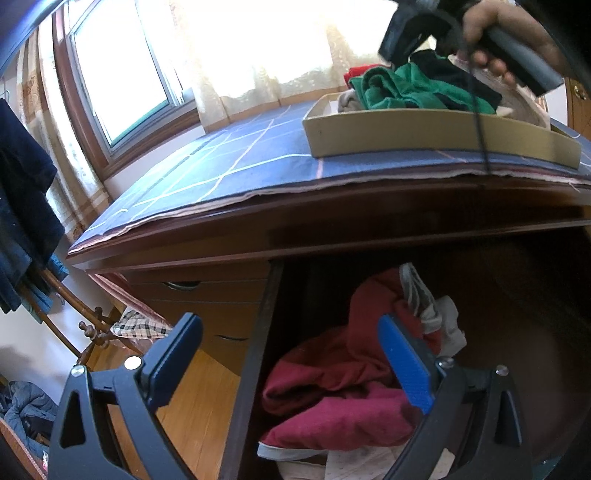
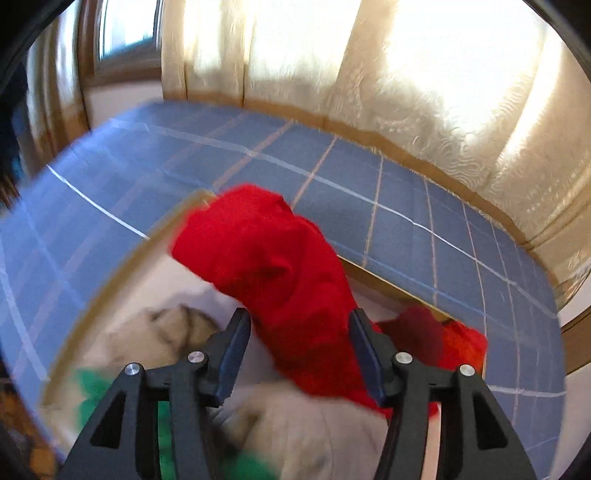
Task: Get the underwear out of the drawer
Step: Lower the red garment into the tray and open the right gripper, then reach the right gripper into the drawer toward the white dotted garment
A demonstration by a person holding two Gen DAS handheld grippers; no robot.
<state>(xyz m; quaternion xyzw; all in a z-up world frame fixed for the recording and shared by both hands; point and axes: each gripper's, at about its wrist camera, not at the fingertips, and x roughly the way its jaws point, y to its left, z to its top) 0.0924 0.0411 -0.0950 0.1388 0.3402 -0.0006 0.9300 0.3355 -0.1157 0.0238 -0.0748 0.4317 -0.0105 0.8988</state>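
Observation:
My left gripper [image 1: 290, 325] hangs open over the pulled-out drawer [image 1: 255, 350], with nothing between its blue pads. Crumpled dark red underwear [image 1: 343, 369] and a grey-white piece [image 1: 436, 314] lie in the drawer below it. On the cabinet top a shallow cardboard tray [image 1: 406, 133] holds green [image 1: 406, 88], black and beige garments. My right gripper [image 2: 299, 317] is above that tray [image 2: 110, 273], open. Bright red underwear [image 2: 266, 251] sits loosely between its fingers and drapes onto the tray's far rim. A person's hand [image 1: 491, 29] holds that gripper at the top right of the left wrist view.
A blue checked cloth [image 1: 221, 166] covers the cabinet top, with a window and cream curtains [image 2: 424, 92] behind. A wooden coat rack with dark clothes [image 1: 22, 221] stands at the left, over the wood floor [image 1: 199, 406]. Closed drawer fronts [image 1: 207, 306] lie left of the open drawer.

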